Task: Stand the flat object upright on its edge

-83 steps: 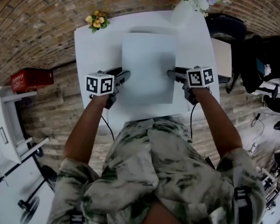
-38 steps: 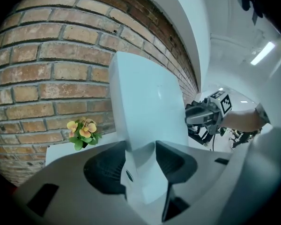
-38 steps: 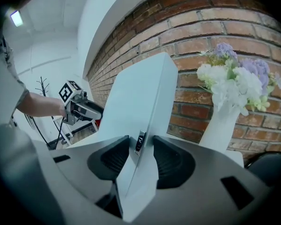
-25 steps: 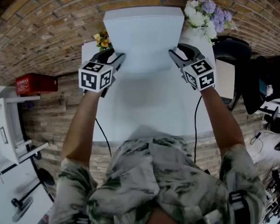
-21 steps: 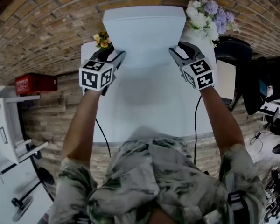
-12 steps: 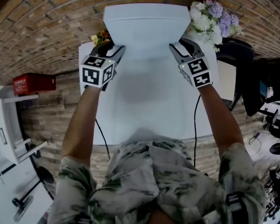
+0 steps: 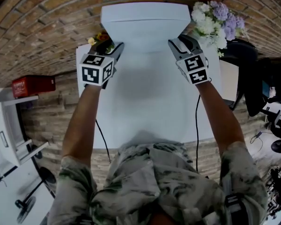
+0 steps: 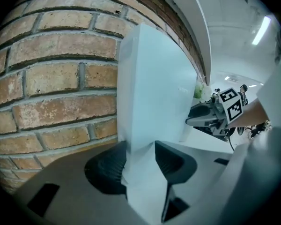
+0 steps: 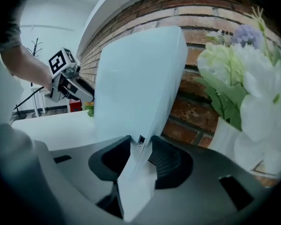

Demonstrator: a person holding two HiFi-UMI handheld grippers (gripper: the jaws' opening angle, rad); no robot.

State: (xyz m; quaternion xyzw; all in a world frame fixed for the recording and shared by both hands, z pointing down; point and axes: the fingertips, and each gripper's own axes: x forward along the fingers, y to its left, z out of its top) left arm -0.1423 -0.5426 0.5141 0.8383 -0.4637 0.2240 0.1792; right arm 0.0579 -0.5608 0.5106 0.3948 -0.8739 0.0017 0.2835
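OK, left gripper [image 7: 113, 48] first: its own view shows both jaws clamped on the left edge of the white panel [image 8: 154, 88], pads pressed against either face, nothing else between them [image 8: 140, 158]. The right gripper [image 7: 175, 43] is the same on the opposite edge: jaws closed onto the panel's right side [image 9: 140, 156], with a small dark label on the edge right at the pads.

The white panel [image 7: 145, 25] sits in the upper centre of the head view, raised on edge between the two grippers, broad face toward the person. In the right gripper view [image 9: 136, 78] its top leans a bit toward the brick wall [image 9: 201, 13]. Can't tell whether the bottom edge is actually touching the table [image 7: 145, 107]; the jaws cover it in both gripper views.

Each gripper sees the other across the panel: right one at mid right of the left gripper view [image 8: 215, 116], left one at mid left of the right gripper view [image 9: 68, 86].

Around it:
- bouquet [image 7: 213, 20] (white and purple blooms) in the upper right of the head view, just beside the right gripper; it fills the right of the right gripper view [image 9: 243, 78]
- yellow flowers [image 7: 99, 36] just behind the left gripper
- brick wall [image 7: 47, 27] behind the table
- red box [image 7: 30, 84] at mid left, well apart from the table
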